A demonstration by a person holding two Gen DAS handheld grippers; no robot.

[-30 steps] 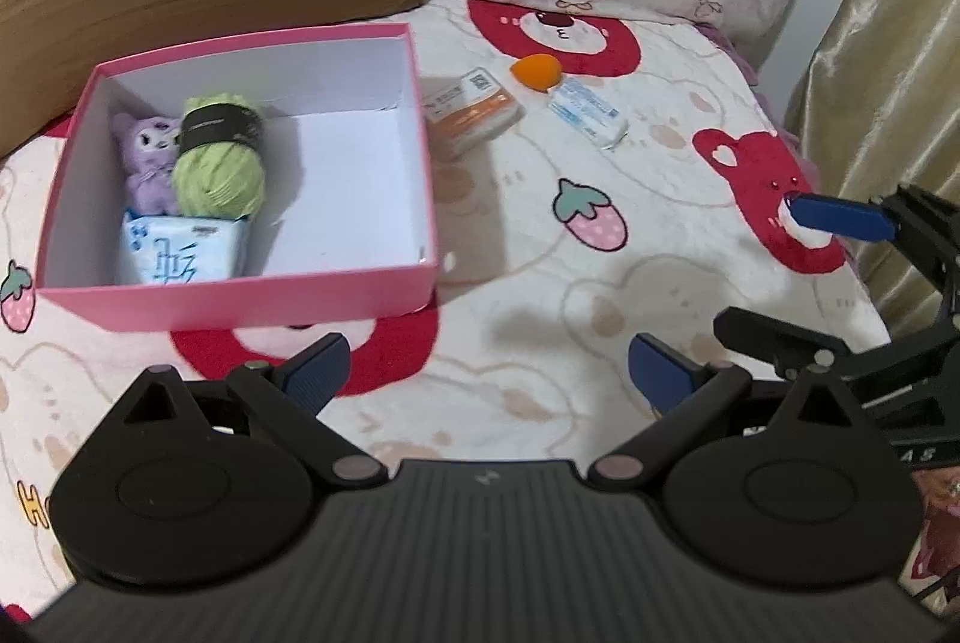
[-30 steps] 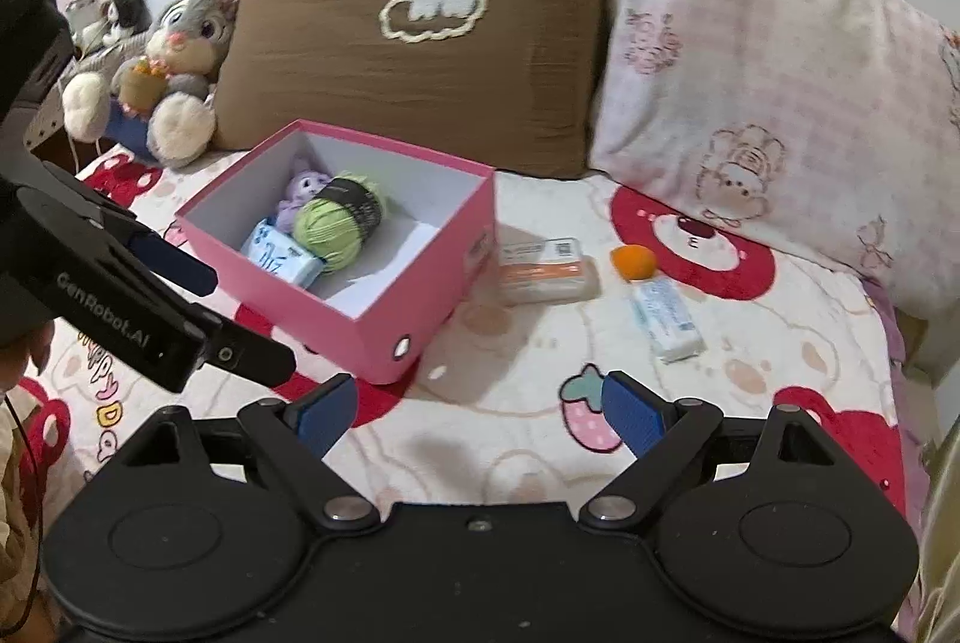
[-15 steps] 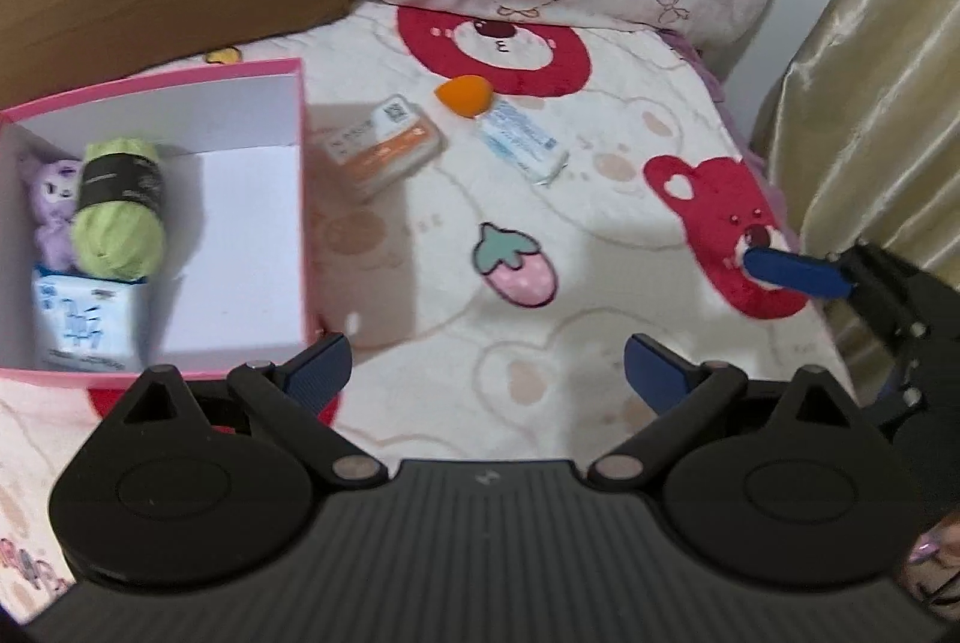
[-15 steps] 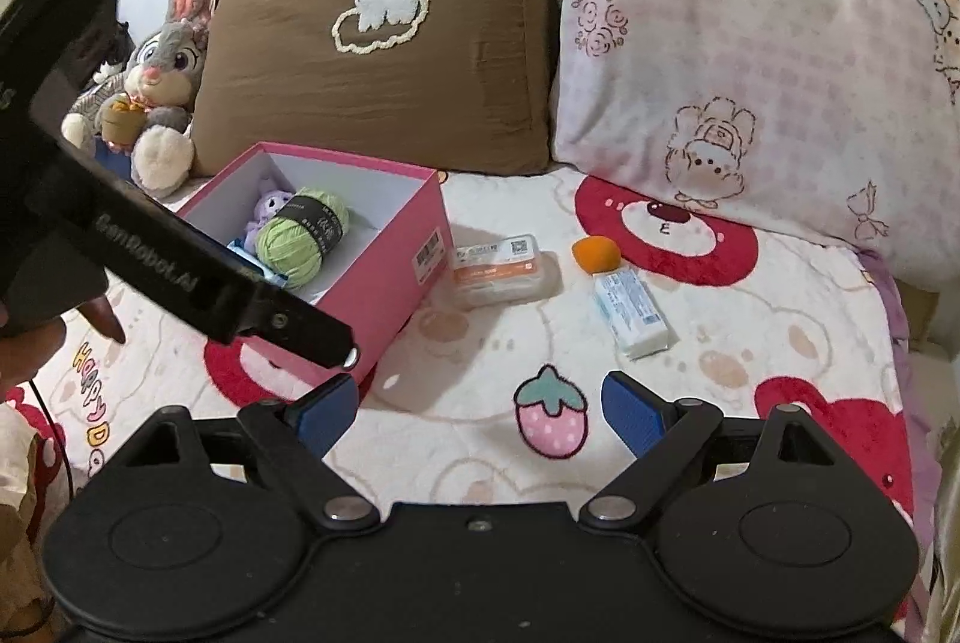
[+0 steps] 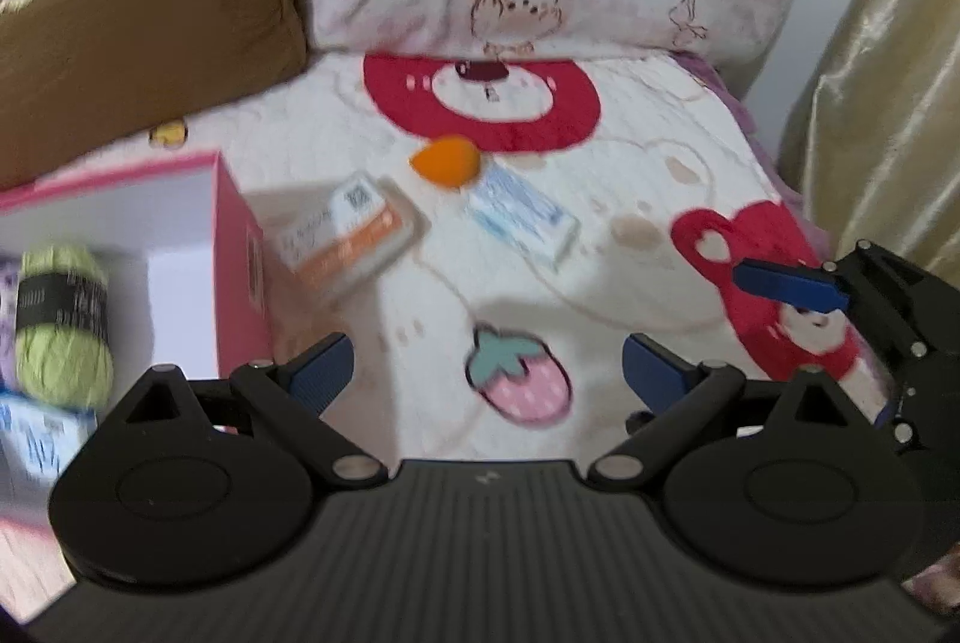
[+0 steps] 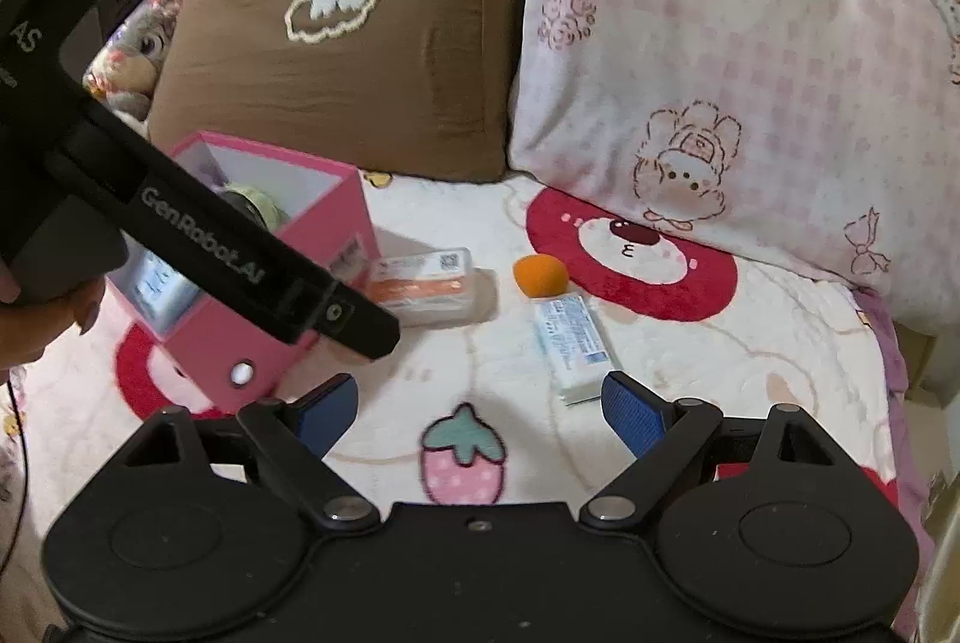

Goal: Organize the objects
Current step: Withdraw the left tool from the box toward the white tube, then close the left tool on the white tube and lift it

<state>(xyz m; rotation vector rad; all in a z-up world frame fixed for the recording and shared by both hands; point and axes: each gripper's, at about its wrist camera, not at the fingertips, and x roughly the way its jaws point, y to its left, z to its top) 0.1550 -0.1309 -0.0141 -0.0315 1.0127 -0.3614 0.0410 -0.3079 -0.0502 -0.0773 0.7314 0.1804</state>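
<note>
A pink box (image 5: 237, 247) (image 6: 336, 217) stands on the bed at the left and holds a green yarn ball (image 5: 63, 325), a purple plush and a blue-white packet (image 5: 36, 439). Right of it lie an orange-white pack (image 5: 348, 229) (image 6: 423, 283), an orange sponge (image 5: 445, 161) (image 6: 540, 275) and a blue-white packet (image 5: 521, 217) (image 6: 576, 337). My left gripper (image 5: 486, 367) is open and empty above the bedspread, near the box's right wall. My right gripper (image 6: 480, 412) is open and empty, just short of the blue-white packet. The left gripper's body (image 6: 180, 223) hides part of the box in the right wrist view.
A brown pillow (image 6: 348, 61) and a pink checked pillow (image 6: 720, 73) lean at the bed's head. A plush rabbit (image 6: 141, 49) sits at the far left. A gold curtain (image 5: 888, 73) hangs along the bed's right edge. The bedspread (image 5: 630, 319) has bear and strawberry prints.
Both grippers have moved forward and to the right, away from the box and toward the three loose items. Both stayed open and empty.
</note>
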